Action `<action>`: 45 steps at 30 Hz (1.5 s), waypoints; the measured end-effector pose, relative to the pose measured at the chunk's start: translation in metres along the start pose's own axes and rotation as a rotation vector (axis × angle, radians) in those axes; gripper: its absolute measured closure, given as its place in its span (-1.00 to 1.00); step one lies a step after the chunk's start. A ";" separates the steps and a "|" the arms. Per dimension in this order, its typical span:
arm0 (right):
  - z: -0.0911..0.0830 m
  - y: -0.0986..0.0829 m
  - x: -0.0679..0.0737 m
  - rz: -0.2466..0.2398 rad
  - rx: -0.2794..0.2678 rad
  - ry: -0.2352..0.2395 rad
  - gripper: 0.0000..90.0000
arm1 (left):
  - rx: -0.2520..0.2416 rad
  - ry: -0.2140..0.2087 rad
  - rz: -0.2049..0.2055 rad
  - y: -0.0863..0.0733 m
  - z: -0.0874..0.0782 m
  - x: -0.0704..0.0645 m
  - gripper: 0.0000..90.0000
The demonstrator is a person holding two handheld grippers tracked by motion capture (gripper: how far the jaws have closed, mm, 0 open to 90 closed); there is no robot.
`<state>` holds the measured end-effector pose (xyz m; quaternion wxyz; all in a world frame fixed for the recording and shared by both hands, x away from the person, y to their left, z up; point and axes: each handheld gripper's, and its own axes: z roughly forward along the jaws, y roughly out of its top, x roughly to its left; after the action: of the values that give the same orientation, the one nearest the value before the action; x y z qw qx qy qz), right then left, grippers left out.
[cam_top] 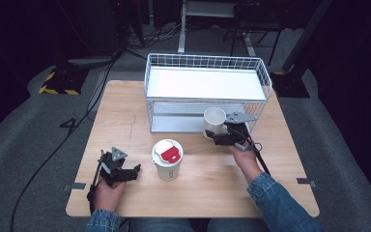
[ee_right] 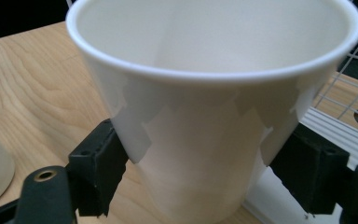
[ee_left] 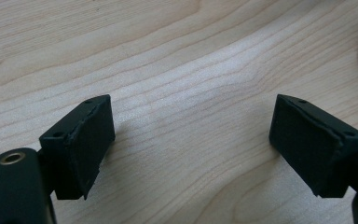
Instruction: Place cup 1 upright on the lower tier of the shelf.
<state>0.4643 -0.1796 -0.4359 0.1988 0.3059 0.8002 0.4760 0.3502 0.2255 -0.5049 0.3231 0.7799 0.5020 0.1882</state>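
An open white paper cup (cam_top: 214, 120) stands upright at the front of the white wire rack (cam_top: 265, 77). My right gripper (cam_top: 216, 137) is shut on it, and in the right gripper view the black pads (ee_right: 98, 163) press both sides of the white paper cup (ee_right: 200, 116) low on its wall. A second cup (cam_top: 167, 159) with a white lid and a red tab stands at the table's middle front. To its left, my left gripper (cam_top: 134, 171) rests low over the wood; in its own view, the left gripper (ee_left: 191, 140) is open with bare wood between the jaws.
The wooden table (cam_top: 125, 111) has bare room on its left half and along its front edge. The wire rack has a white top shelf and a lower shelf behind the held cup. Cables trail over the grey floor at the left.
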 end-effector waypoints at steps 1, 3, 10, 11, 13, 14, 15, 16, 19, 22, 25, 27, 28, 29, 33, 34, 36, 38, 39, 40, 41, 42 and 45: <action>0.000 0.000 0.000 0.000 0.000 0.000 -0.49 | 0.000 0.000 0.000 0.000 0.000 0.000 -0.67; 0.005 0.002 -0.001 0.003 -0.002 0.000 -0.49 | 0.001 0.000 0.000 0.000 0.000 0.000 -0.67; 0.020 0.008 -0.001 -0.012 -0.022 0.000 -0.49 | 0.001 0.000 0.002 0.000 0.000 0.000 -0.67; 0.020 0.008 -0.001 -0.012 -0.022 0.000 -0.49 | 0.001 0.000 0.002 0.000 0.000 0.000 -0.67; 0.028 0.008 -0.001 -0.009 -0.018 0.000 -0.49 | -0.001 0.002 0.004 0.000 0.000 0.000 -0.67; 0.030 0.008 -0.001 -0.010 -0.020 -0.002 -0.49 | -0.001 0.003 0.003 0.000 0.000 0.000 -0.66; 0.032 0.008 -0.002 -0.007 -0.023 -0.001 -0.49 | -0.001 0.003 0.003 0.000 0.000 0.000 -0.66; 0.034 0.008 -0.002 -0.004 -0.026 -0.003 -0.49 | -0.001 0.004 0.003 0.000 0.000 -0.001 -0.66; 0.038 0.008 -0.003 0.004 -0.030 -0.004 -0.49 | -0.001 0.004 0.002 0.000 0.000 -0.001 -0.66; 0.045 0.008 -0.006 0.010 -0.036 -0.011 -0.49 | -0.001 0.003 0.002 0.000 0.000 0.000 -0.66; 0.050 0.007 -0.007 0.012 -0.045 -0.019 -0.49 | -0.002 0.002 0.000 0.000 0.000 0.000 -0.67; 0.053 0.006 -0.008 0.008 -0.050 -0.026 -0.49 | 0.001 0.004 0.010 0.001 0.000 0.000 -0.67; 0.055 0.005 -0.008 0.009 -0.050 -0.027 -0.49 | 0.001 0.003 0.009 0.001 0.000 0.000 -0.67; 0.055 0.005 -0.008 0.009 -0.050 -0.027 -0.49 | 0.001 0.003 0.009 0.001 0.000 0.000 -0.67; 0.062 0.003 -0.010 0.009 -0.055 -0.036 -0.49 | 0.003 0.002 0.010 0.001 0.001 0.001 -0.67; 0.066 0.002 -0.010 0.010 -0.054 -0.035 -0.49 | 0.003 0.002 0.010 0.001 0.001 0.001 -0.67; 0.069 0.002 -0.011 0.006 -0.049 -0.044 -0.49 | 0.003 0.002 0.010 0.001 0.001 0.001 -0.67; 0.072 0.003 -0.011 0.008 -0.046 -0.046 -0.49 | 0.003 0.002 0.010 0.001 0.001 0.001 -0.67; 0.072 0.003 -0.011 0.008 -0.046 -0.046 -0.49 | 0.003 0.002 0.010 0.001 0.001 0.001 -0.67; 0.075 0.003 -0.011 0.010 -0.044 -0.046 -0.49 | 0.003 0.002 0.009 0.001 0.001 0.001 -0.67; 0.076 0.004 -0.011 0.008 -0.045 -0.048 -0.49 | 0.003 0.002 0.010 0.001 0.001 0.001 -0.67; 0.078 0.004 -0.011 0.004 -0.043 -0.046 -0.49 | 0.003 0.002 0.010 0.001 0.001 0.001 -0.67; 0.081 0.004 -0.010 0.002 -0.039 -0.048 -0.49 | 0.003 0.002 0.010 0.001 0.001 0.001 -0.67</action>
<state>0.5226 -0.1333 -0.4697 0.2234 0.3141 0.7855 0.4842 0.3518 0.2254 -0.5046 0.3206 0.7826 0.4987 0.1899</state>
